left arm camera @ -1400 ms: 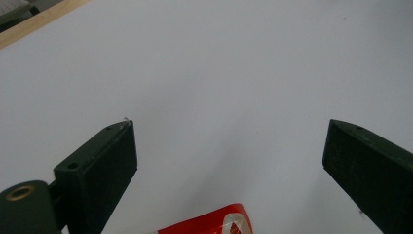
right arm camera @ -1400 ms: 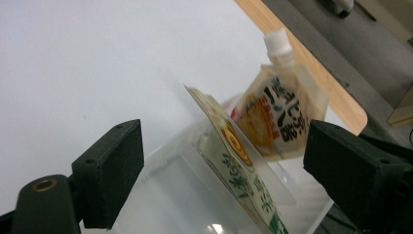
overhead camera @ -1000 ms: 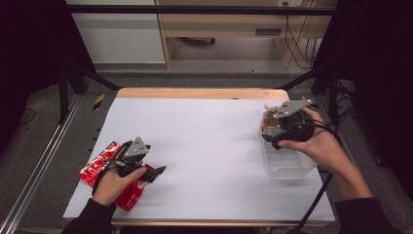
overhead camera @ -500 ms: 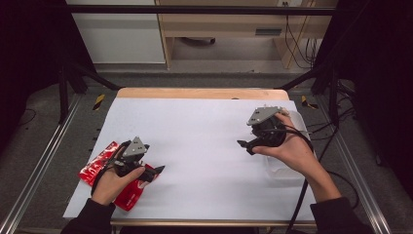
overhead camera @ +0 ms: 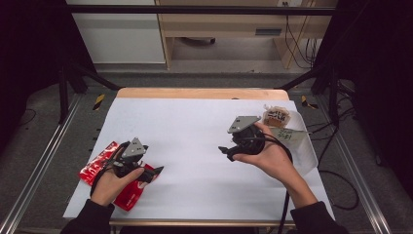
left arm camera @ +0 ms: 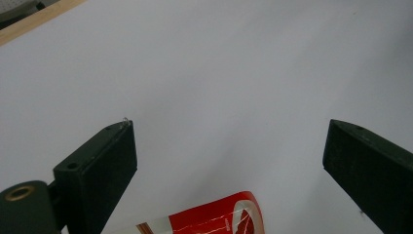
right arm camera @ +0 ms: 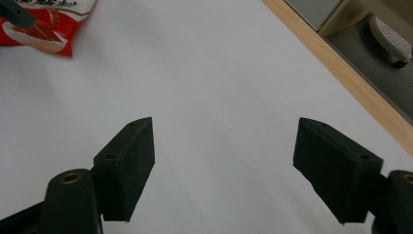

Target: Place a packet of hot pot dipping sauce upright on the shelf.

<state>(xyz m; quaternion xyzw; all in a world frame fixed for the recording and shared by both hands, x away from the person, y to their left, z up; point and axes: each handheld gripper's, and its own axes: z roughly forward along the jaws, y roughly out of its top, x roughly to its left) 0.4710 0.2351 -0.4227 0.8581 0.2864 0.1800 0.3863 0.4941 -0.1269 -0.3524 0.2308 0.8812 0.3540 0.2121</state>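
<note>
Two red snack packets [overhead camera: 100, 163] lie at the white table's left front, and a corner of one [left arm camera: 209, 222] reaches between my left jaws low in the left gripper view. My left gripper [overhead camera: 153, 173] rests over them, open [left arm camera: 229, 146], its pads touching nothing. My right gripper [overhead camera: 225, 152] hangs over the bare sheet right of centre, pointing left. It is open [right arm camera: 224, 146]; its jaws have just been closing a little with nothing between them. A red packet [right arm camera: 44, 24] shows far off in the right gripper view.
A clear plastic container [overhead camera: 311, 156] stands at the table's right edge, with a brown snack packet [overhead camera: 276, 117] and a pale one [overhead camera: 290, 135] in it. The wooden far edge [overhead camera: 199, 92] borders the white sheet. Metal rails run along both sides.
My right hand has moved left and down, away from the clear container, out over the middle of the sheet. The left hand has stayed on the red packets.
</note>
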